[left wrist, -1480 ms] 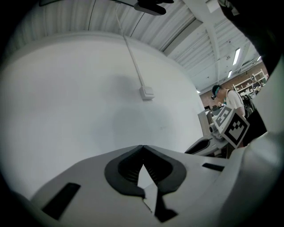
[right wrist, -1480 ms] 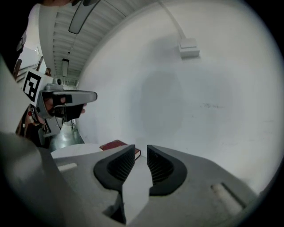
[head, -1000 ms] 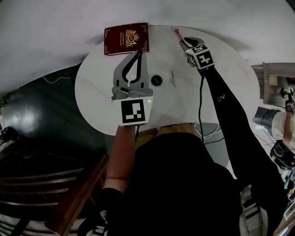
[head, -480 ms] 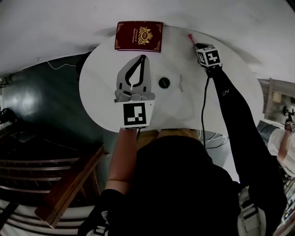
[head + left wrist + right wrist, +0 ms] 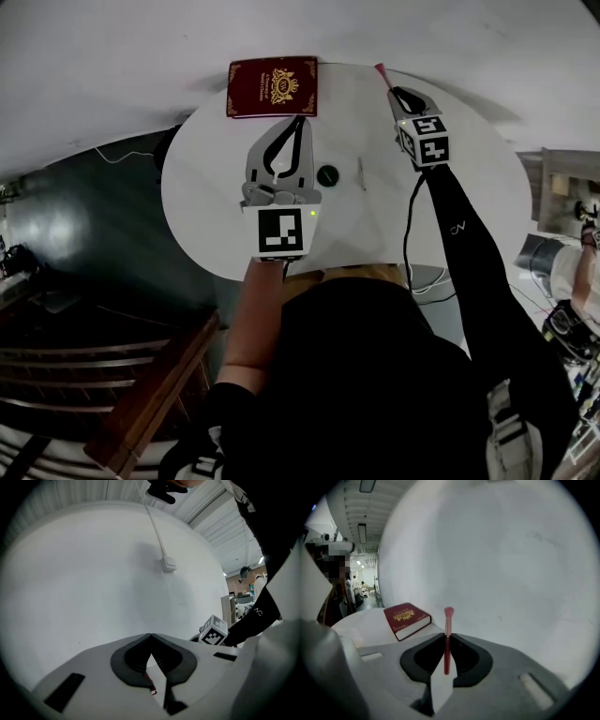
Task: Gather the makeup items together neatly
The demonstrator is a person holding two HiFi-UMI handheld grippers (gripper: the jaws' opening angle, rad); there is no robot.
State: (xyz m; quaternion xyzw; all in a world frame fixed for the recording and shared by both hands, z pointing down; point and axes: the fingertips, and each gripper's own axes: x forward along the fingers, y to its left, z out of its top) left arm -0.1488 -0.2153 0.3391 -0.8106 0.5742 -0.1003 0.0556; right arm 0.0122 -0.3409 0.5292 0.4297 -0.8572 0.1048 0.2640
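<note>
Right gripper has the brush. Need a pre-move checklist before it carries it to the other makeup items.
1. Grip on brush: ok. The right gripper has just been closing its jaws, with the handle between them and the pads on it.
2. Brush lifted off the table: cannot tell.
3. Left gripper out of the way: ok. It is shut, empty, and left of the black round item.
4. Landing spot: ok. There is bare table around the black round item and the thin stick.
5. Red book: ok. It sits at the far edge, apart from both items.
</note>
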